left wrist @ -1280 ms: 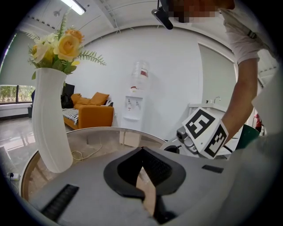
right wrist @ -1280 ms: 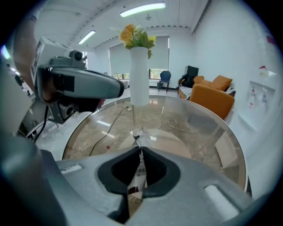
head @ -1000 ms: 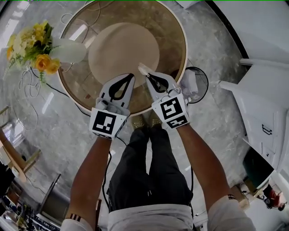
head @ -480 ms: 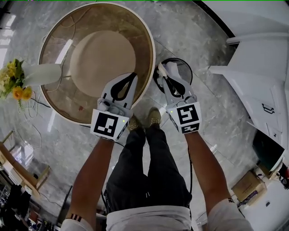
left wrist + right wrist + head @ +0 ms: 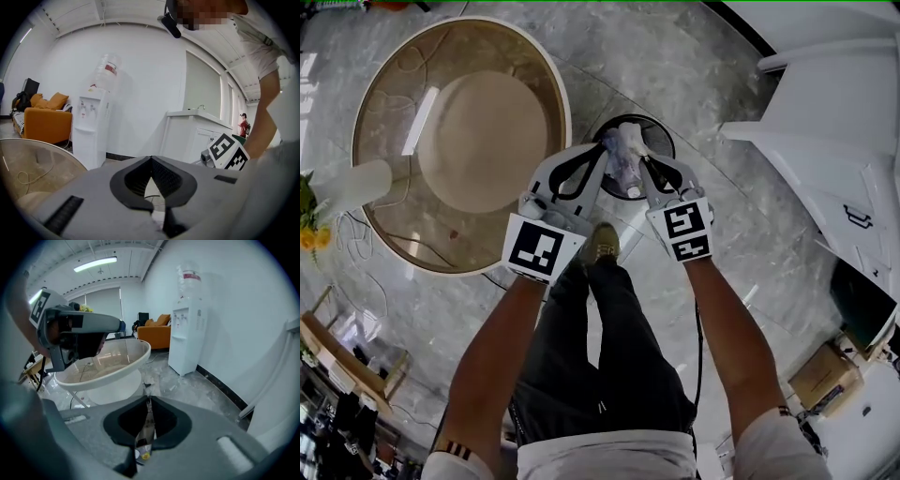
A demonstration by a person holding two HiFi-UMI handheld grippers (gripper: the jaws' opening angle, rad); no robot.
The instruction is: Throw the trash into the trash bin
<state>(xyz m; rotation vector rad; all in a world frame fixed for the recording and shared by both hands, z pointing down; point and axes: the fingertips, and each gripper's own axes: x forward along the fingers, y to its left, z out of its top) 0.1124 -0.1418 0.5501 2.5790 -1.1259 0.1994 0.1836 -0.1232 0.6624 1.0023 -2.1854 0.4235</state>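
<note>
A round black trash bin stands on the marble floor just right of the table, with pale crumpled bags inside it. My right gripper hangs over the bin, tilted downward. It is shut on a thin, flattened wrapper pinched edge-on between the jaws. My left gripper is beside it at the bin's left rim, shut with nothing in it; its tips meet in the left gripper view. The bin itself is hidden in both gripper views.
The round glass table fills the upper left, with a white vase of yellow flowers at its left edge. A white cabinet stands to the right. A water dispenser and an orange sofa stand by the wall.
Both grippers have swung to the right, off the glass table and over to the trash bin. The right gripper stays shut on the wrapper; the left stays shut and empty.
</note>
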